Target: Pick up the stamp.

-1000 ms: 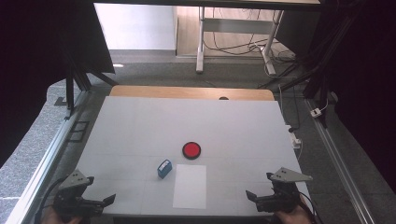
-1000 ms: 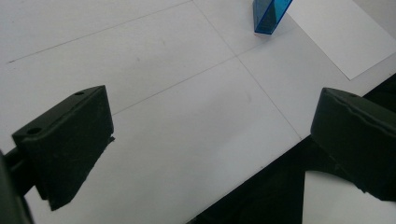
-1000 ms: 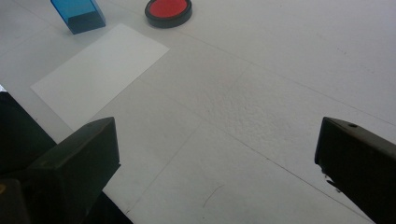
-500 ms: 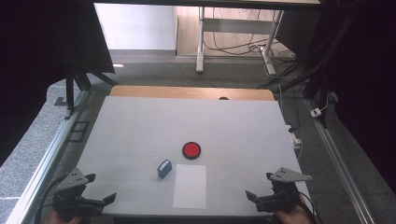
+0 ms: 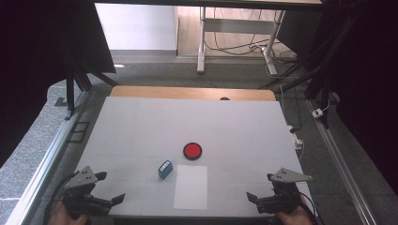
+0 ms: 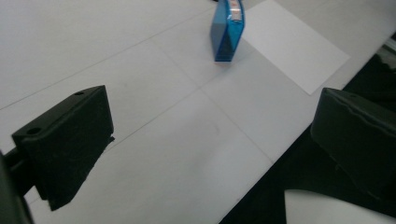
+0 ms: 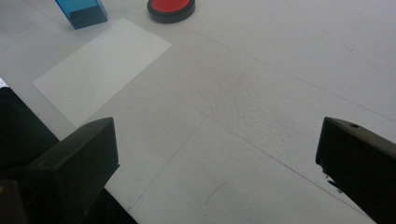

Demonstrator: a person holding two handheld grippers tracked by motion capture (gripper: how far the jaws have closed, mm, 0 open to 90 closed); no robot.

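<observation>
1. Resting at the near left corner of the table (image 5: 141, 122), the left gripper (image 5: 110, 187) held its jaws wide apart with nothing between them.
2. The right gripper (image 5: 258, 199) sat at the near right corner, its jaws likewise spread and empty.
3. The blue box (image 5: 164, 169) stood on the table near the centre, just beside the far left corner of the white sheet (image 5: 191, 186), apparently touching its edge or nearly so.
4. The red disc (image 5: 192, 151) lay just beyond the sheet's far edge, slightly right of the box.
5. From the left gripper the box lay ahead and to the right; in the left gripper view the blue box (image 6: 227, 30) stood beyond the gap between the jaws, towards its right half.
6. In the right gripper view the blue box (image 7: 81, 11) appeared far off to the left, past the white sheet (image 7: 100, 65), with the red disc (image 7: 171, 8) beside it.
7. The left gripper was judged the nearer to the box, though not by much; a forward reach angled right should bring its jaws around it.
8. The box's long axis appeared to run roughly near-to-far, so the jaws would probably close across its narrow sides.
</observation>
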